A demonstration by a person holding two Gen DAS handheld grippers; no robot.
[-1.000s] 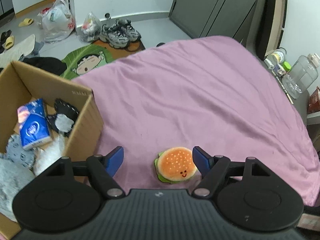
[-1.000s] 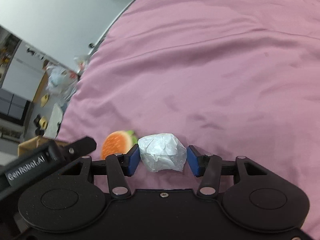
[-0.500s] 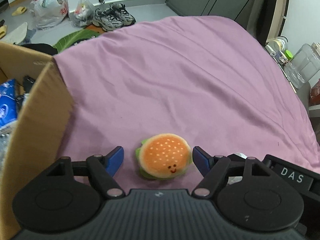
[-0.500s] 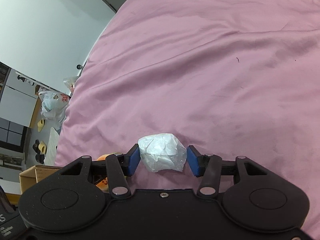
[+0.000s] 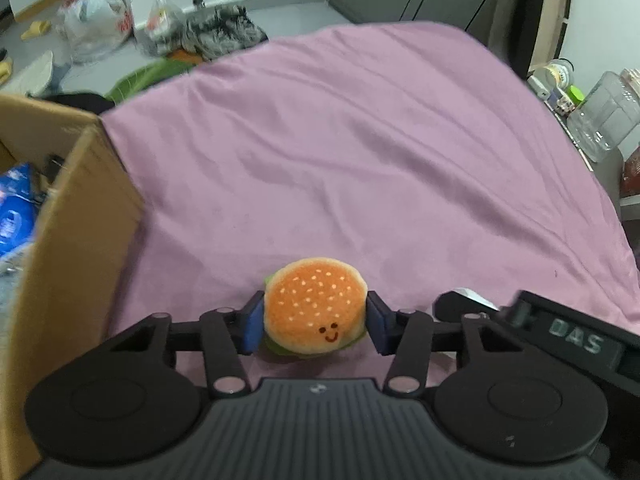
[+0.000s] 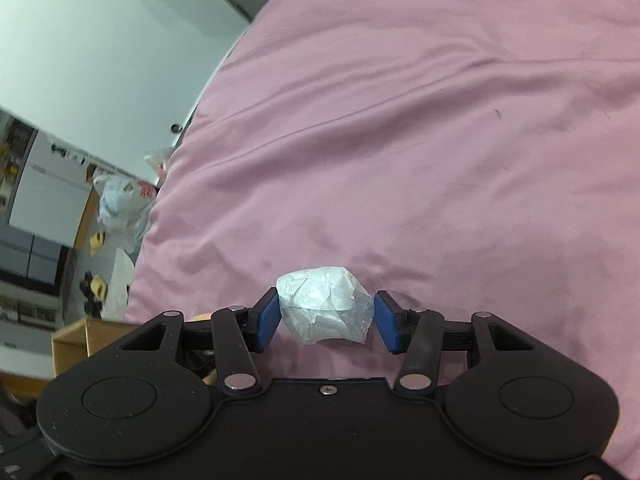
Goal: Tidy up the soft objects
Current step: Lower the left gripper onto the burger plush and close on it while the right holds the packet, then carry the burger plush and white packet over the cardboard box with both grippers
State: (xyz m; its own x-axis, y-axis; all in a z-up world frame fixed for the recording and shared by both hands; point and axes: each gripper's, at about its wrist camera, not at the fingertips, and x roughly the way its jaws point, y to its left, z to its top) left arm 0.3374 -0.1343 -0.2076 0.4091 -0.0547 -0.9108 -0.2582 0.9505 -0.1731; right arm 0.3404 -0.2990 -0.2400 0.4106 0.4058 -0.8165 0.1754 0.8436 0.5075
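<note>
Left gripper clamped on round orange plush burger toy beside brown cardboard box; right gripper clamped on crumpled white tissue wad, farther from box.

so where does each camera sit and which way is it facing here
Left wrist: sits on the left gripper, looking forward and down along its blue fingers at the orange plush burger toy clamped between them; brown cardboard box at left, the other gripper's black body at lower right.
Right wrist: sits on the right gripper, looking down its fingers at the crumpled white plastic-wrapped wad between them.
Shared: the pink bedsheet and the box, seen lower left in the right view.
</note>
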